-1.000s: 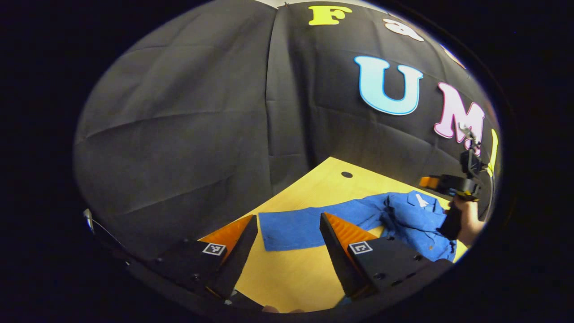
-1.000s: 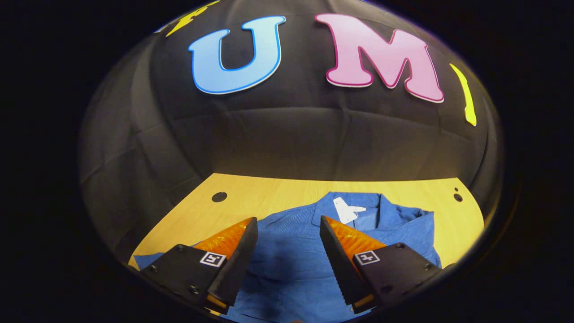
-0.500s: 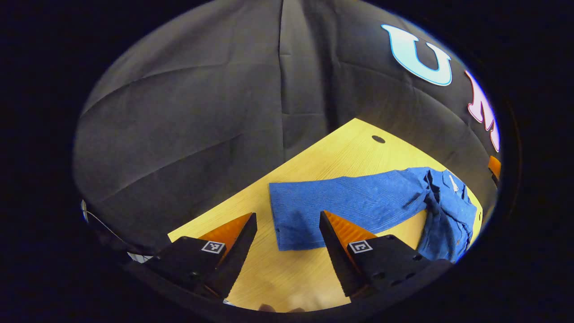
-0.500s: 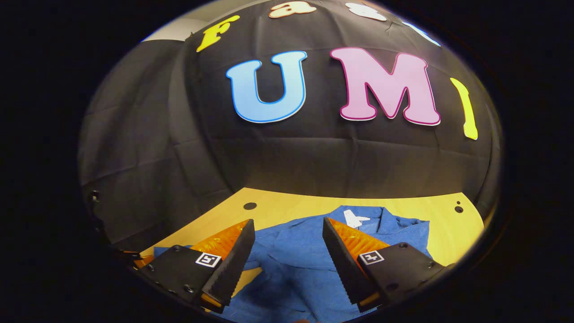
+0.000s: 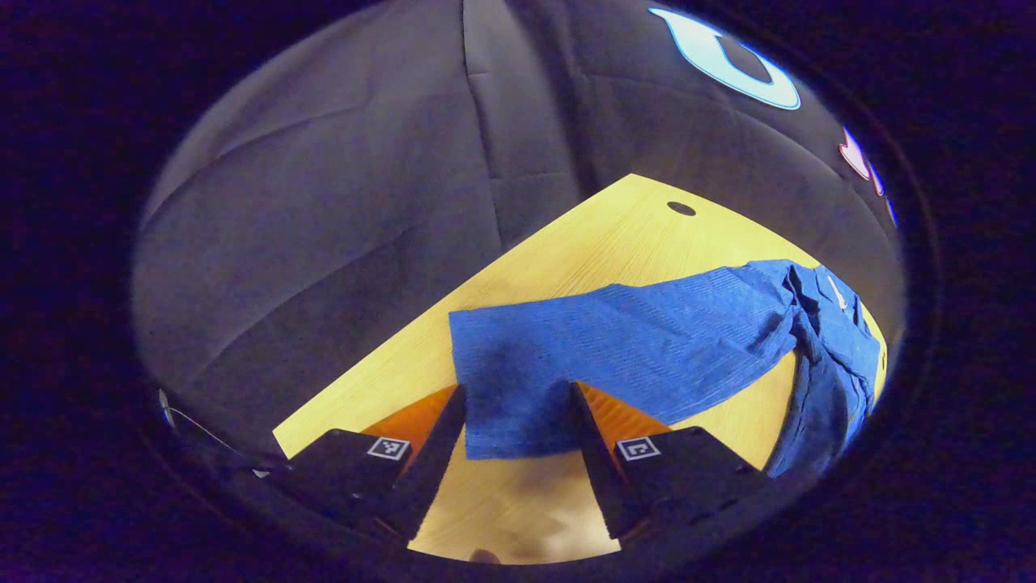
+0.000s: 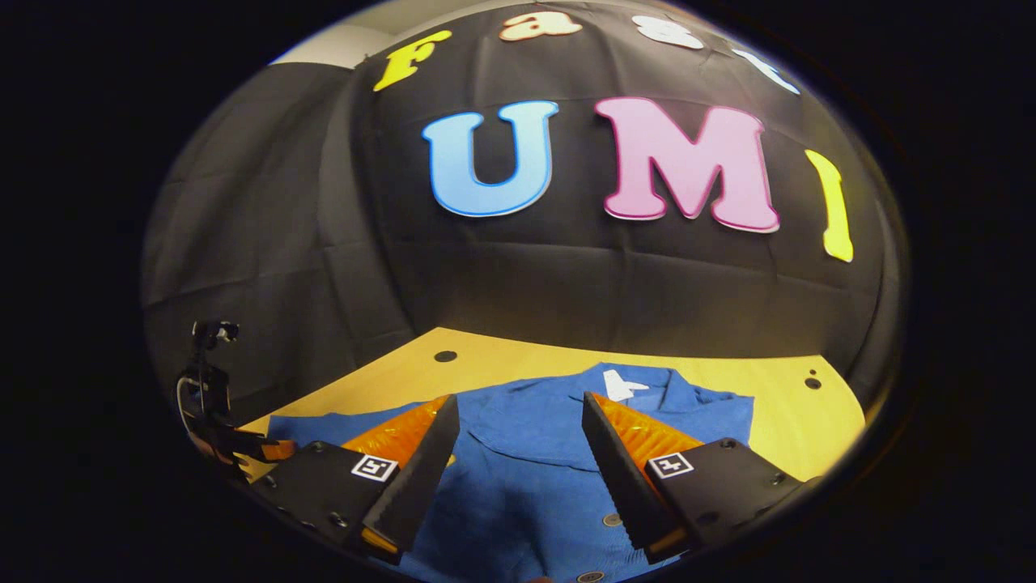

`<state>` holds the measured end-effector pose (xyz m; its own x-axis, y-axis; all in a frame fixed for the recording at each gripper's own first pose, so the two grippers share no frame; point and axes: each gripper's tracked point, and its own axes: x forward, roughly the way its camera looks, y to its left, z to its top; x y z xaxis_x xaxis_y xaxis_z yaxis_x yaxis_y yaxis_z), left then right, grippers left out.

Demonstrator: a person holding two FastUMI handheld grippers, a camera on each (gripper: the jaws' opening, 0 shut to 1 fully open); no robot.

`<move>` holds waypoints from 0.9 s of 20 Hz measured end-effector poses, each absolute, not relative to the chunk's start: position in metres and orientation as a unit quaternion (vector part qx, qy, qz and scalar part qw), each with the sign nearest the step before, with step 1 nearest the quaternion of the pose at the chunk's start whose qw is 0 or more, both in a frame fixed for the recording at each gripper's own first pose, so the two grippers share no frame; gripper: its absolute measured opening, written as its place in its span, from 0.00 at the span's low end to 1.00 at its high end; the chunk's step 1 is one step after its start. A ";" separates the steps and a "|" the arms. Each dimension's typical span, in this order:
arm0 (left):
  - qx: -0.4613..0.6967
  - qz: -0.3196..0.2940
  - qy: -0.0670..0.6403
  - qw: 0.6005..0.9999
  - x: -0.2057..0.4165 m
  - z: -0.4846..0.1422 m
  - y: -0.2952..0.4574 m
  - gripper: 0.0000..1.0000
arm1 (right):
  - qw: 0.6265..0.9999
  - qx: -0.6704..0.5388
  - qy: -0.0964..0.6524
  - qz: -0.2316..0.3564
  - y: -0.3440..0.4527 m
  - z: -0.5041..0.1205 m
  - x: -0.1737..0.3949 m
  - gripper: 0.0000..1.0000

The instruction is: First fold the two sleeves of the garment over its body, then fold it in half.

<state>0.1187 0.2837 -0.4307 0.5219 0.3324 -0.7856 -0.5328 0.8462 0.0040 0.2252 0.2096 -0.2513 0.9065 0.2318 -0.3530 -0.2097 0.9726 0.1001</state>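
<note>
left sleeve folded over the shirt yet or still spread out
Spread out: the left sleeve lies flat on the table, stretched away from the shirt body.

Garment (image 6: pixel 526 453) lies flat on the table (image 5: pixel 566 251), collar toward the booth wall (image 6: pixel 518 283). One sleeve (image 5: pixel 615 348) stretches sideways across the tabletop; its cuff end sits between the left gripper (image 5: pixel 518 405) fingers, possibly touching. Right gripper (image 6: pixel 518 421) over the garment body.

low over table (image 5: pixel 615 235), both facing garment (image 6: pixel 526 437)
</note>
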 end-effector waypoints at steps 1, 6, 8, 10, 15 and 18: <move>-0.123 0.254 0.420 0.863 0.123 -0.430 0.285 0.72 | 0.975 0.039 0.190 0.104 0.200 -0.257 0.223 0.96; -0.117 0.250 0.413 0.868 0.136 -0.428 0.274 0.22 | 0.976 0.023 0.203 0.074 0.155 -0.280 0.211 0.96; -0.126 0.229 0.402 0.878 0.154 -0.436 0.265 0.02 | 0.975 0.024 0.212 0.064 0.139 -0.288 0.206 0.96; -0.131 0.223 0.401 0.879 0.155 -0.431 0.262 0.05 | 0.975 0.033 0.213 0.056 0.127 -0.288 0.206 0.96; -0.133 0.220 0.352 0.900 0.184 -0.386 0.253 0.03 | 0.977 0.032 0.207 0.030 0.089 -0.285 0.211 0.96; -0.130 0.184 0.330 0.917 0.220 -0.354 0.219 0.03 | 0.978 0.017 0.208 0.008 0.063 -0.287 0.211 0.96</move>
